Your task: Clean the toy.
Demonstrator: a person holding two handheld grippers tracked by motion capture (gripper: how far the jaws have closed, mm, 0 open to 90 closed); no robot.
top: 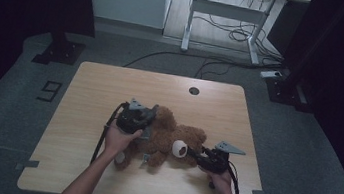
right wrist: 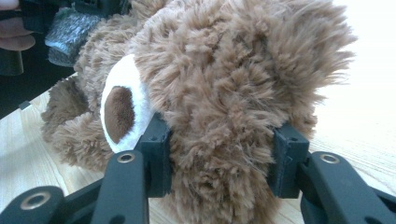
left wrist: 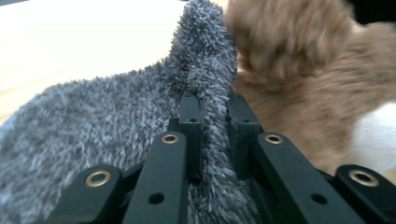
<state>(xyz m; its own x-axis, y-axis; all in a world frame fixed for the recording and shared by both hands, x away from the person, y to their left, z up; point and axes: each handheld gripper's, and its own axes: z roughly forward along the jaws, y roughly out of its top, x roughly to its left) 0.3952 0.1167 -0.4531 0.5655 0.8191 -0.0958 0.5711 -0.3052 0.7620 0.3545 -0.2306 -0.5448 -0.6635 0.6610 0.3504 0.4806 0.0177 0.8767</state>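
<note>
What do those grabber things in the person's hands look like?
Both are black. The left gripper and the right gripper each carry a grey three-cornered plate on top and trail a black cable. Up close, the jaws are flat black bars with brass-ringed holes and blocky black pads. The forearms are bare, no sleeves.

Brown teddy bear (top: 174, 140) lying on table (grey sock (left wrist: 116, 121) beside).

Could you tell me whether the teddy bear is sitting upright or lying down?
Lying down: the teddy bear sprawls flat across the table.
</note>
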